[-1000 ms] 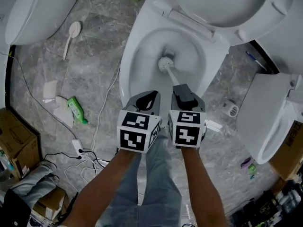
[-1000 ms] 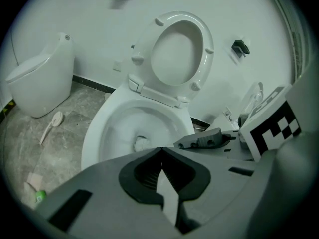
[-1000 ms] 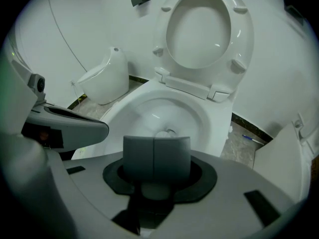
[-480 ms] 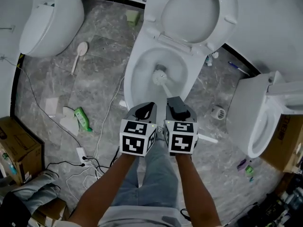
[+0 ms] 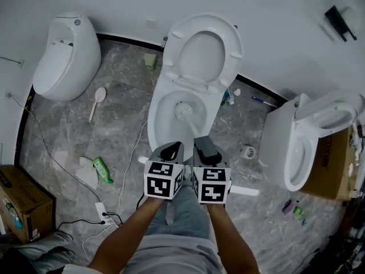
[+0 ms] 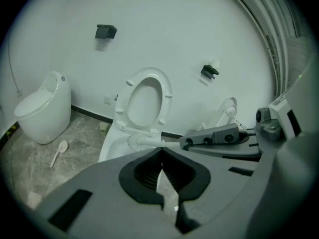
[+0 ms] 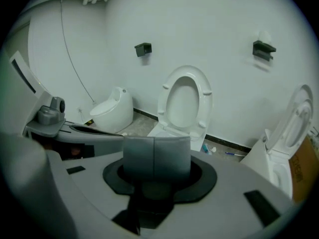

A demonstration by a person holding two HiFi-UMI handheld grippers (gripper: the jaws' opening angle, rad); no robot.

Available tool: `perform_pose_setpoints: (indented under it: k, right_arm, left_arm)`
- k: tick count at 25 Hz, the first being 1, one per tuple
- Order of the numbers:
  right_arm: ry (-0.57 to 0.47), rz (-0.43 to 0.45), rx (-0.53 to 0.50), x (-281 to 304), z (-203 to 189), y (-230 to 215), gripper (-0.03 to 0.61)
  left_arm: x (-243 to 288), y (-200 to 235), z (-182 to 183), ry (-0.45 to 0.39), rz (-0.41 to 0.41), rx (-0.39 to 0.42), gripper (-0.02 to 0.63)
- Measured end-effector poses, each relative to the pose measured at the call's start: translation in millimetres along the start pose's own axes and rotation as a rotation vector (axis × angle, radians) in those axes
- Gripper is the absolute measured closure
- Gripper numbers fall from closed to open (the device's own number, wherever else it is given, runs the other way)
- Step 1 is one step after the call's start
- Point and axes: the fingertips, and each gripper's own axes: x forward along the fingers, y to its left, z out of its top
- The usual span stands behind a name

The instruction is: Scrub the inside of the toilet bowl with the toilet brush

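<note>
The white toilet bowl [image 5: 160, 108] stands open, its seat and lid [image 5: 203, 53] raised against the wall. A white toilet brush [image 5: 183, 111] has its bristle head down inside the bowl. Its handle slants back into my right gripper [image 5: 203, 144], which is shut on it at the bowl's near rim. My left gripper [image 5: 171, 149] hovers just beside it, shut and empty. In the left gripper view the brush [image 6: 135, 142] runs across to the right gripper's fingers [image 6: 214, 136], with the left gripper [image 6: 160, 151] in front. In the right gripper view the toilet [image 7: 184, 101] lies beyond the right gripper [image 7: 155, 156]; the brush is hidden.
A second toilet [image 5: 65, 56] stands at the far left and a third [image 5: 291, 147] at the right. On the marble floor lie a green bottle [image 5: 102, 170], a white hand brush [image 5: 97, 101], cables [image 5: 122, 170] and a cardboard box [image 5: 20, 201].
The head view has pulled up and back, so the toilet looks smaller and more floor shows. The grippers stay side by side with the brush head still in the bowl.
</note>
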Motion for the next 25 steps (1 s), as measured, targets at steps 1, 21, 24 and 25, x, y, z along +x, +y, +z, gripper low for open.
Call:
perform_pose_setpoints:
  k: [1,21,24,25]
  right_arm:
    - [-0.014,-0.007,-0.001,-13,6,0,0.425]
    - [-0.209,-0.038,0.072,-156,59,33,0.425]
    - [-0.216,-0.043,0.066,-157,61,36,0.425]
    - [-0.216,-0.043,0.064,-157,61,38,0.425]
  left_arm:
    - [-9,-6,6,-0.005,-0.007,0.014,0.607]
    - [-129,-61,67,-0.116,-0.064,0.221,0.607]
    - [-132,-63,67,-0.126,-0.073,0.229,0.607]
    - [-133,-63,67,-0.126,-0.074,0.232,0.607]
